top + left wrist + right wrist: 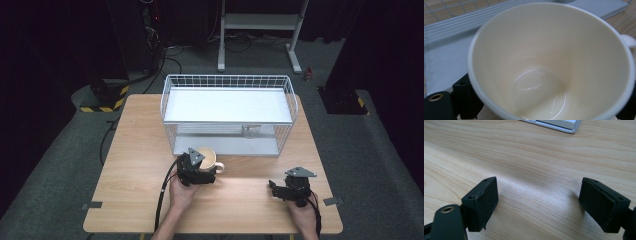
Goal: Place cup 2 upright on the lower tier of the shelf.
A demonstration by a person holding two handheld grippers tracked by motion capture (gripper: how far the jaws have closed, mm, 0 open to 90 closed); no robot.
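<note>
Cream-coloured and empty, a mug (551,62) fills the left gripper view, its mouth turned toward the camera, its handle (629,41) poking out at the right and black jaws at the lower corners on either side of its wall. From the high view, the left gripper (200,172) sits near the middle of the wooden counter (140,165), slightly toward the near edge, clamped on the mug so that the cup stands between the gripper and the wire basket (227,112). That basket, white with a pale flat shelf across its top, occupies the far half of the counter, and its open front lies directly beyond the mug. The mug's handle points toward the counter's right edge. This is the relation that matters: the basket lies straight ahead of the left gripper, close by, so a forward move would likely carry the cup toward it.

Further right, the right gripper (275,189) rests near the near right corner, well apart from the mug. Its jaws stand wide apart over bare wood in the right gripper view, holding nothing. The left hand is plainly the nearer one.
</note>
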